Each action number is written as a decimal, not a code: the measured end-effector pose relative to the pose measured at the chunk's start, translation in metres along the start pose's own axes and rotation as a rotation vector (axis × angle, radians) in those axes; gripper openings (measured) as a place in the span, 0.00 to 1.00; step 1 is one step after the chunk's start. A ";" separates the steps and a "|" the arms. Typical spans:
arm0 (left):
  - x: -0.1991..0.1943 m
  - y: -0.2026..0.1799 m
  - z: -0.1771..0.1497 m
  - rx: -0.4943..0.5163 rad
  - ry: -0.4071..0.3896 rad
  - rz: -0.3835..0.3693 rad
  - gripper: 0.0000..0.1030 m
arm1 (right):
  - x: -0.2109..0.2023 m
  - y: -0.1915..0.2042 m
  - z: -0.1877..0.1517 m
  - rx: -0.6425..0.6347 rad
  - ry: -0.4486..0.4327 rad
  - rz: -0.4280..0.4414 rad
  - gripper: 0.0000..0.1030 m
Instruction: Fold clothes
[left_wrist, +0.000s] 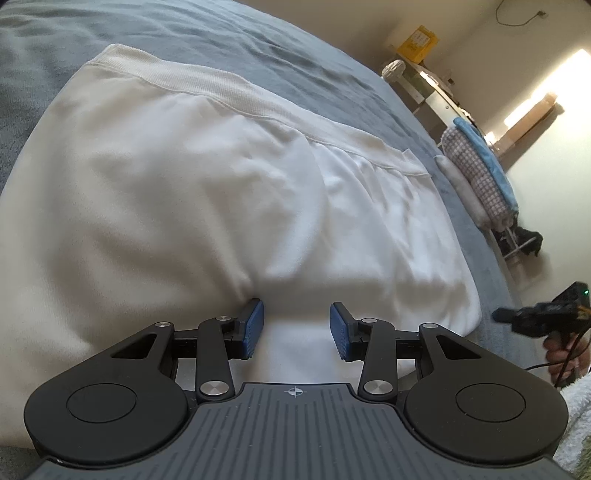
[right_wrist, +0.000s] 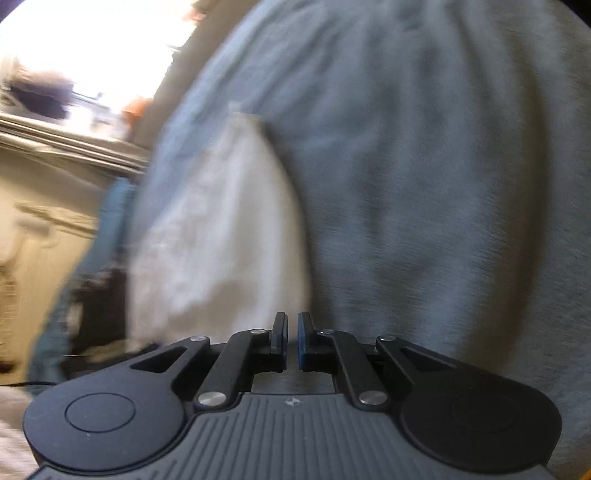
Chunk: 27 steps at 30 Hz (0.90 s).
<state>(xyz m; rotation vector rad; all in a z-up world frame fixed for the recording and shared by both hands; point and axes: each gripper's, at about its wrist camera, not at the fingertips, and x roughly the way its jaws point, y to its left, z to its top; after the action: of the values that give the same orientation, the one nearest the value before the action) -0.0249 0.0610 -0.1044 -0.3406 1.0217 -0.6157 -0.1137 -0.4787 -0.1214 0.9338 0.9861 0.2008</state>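
Garment, white soft knit with ribbed hem (left_wrist: 192, 177), centre frame on wrinkled grey-blue bedcover (left_wrist: 295, 51); left gripper (left_wrist: 297, 328) spread above it, right gripper (right_wrist: 291, 339) pressed together, empty.

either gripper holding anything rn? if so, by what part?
Nothing held. Left gripper is open over the white garment, pads apart with no cloth pinched. Right gripper is shut and empty over the grey bedspread.

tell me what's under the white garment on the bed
The white garment lies spread on a grey-blue blanket, which shows around its edges. Whatever sits beneath the garment's middle is covered, so only the blanket can be confirmed.
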 end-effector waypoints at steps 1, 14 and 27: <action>0.000 0.000 0.000 -0.001 -0.001 -0.001 0.38 | 0.000 0.004 0.002 -0.011 0.002 0.035 0.05; 0.000 0.004 0.000 -0.012 -0.009 -0.011 0.38 | 0.039 0.009 -0.005 -0.166 0.128 -0.070 0.00; -0.001 0.006 -0.002 -0.031 -0.014 -0.021 0.38 | 0.047 0.076 0.019 -0.298 0.118 0.133 0.01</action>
<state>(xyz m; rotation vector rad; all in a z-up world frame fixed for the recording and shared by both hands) -0.0249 0.0665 -0.1074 -0.3822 1.0162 -0.6162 -0.0530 -0.4182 -0.0899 0.7198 0.9709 0.5054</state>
